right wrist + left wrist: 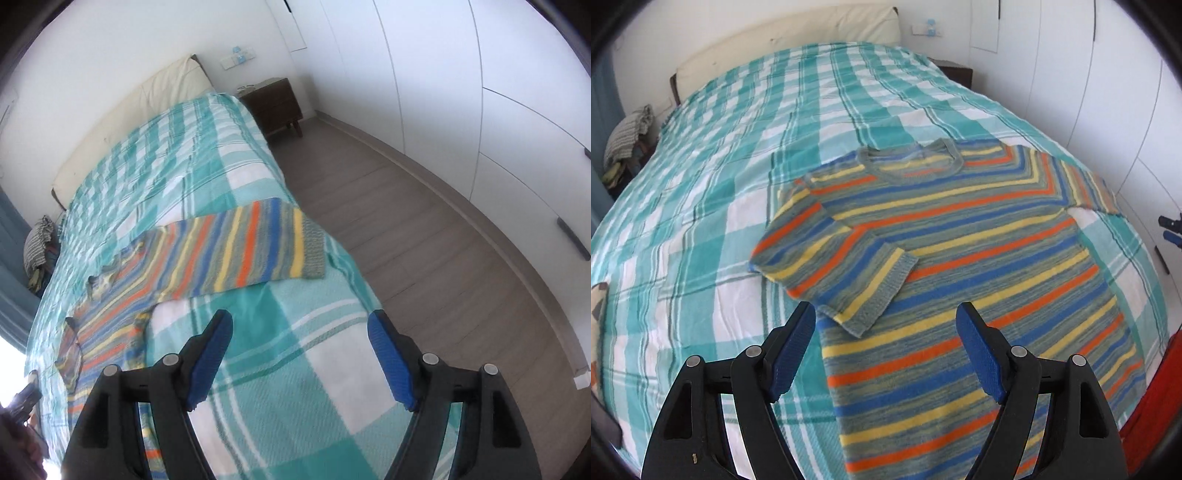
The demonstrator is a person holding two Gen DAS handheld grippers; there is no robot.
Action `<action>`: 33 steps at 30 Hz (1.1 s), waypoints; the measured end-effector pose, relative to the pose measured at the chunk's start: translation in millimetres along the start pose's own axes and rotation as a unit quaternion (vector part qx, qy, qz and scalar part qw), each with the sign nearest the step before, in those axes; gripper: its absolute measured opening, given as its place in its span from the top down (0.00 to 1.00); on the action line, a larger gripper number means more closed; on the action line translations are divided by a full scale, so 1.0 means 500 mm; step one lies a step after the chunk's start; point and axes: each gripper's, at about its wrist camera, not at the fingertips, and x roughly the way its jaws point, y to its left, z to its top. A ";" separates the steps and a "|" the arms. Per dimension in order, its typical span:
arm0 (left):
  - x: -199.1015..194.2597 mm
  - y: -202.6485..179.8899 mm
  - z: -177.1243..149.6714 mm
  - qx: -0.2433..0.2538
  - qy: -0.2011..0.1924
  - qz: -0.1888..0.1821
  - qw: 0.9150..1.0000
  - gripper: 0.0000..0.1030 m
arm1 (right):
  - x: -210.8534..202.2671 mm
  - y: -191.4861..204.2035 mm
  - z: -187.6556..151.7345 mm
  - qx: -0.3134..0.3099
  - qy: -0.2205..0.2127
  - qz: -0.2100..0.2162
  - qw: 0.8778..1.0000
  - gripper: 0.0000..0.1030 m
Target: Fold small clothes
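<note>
Where plaid woven blanket (701,229) spreads, striped knit sweater (960,251), ribbed cuffs.

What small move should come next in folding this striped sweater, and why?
Probably bring the right gripper down onto the outspread sleeve and fold it across the sweater. The other sleeve already lies folded over the body, this one lies flat on the bedspread, and both jaws are open and empty.
</note>
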 end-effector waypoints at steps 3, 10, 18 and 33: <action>0.140 -0.002 0.017 0.017 0.071 0.010 0.997 0.28 | -0.049 0.081 -0.080 -0.035 0.002 0.055 0.998 0.27; 0.088 0.136 0.038 -0.105 0.017 -0.010 0.994 0.98 | -0.072 0.221 -0.229 -0.104 0.008 0.114 0.988 0.27; -0.012 0.550 -0.070 -0.367 -0.015 0.155 0.917 0.98 | -0.011 0.280 -0.264 -0.158 0.044 0.116 0.980 0.27; 0.090 0.630 -0.180 -0.409 0.046 0.171 0.895 0.99 | 0.017 0.301 -0.289 -0.189 0.065 0.093 0.975 0.27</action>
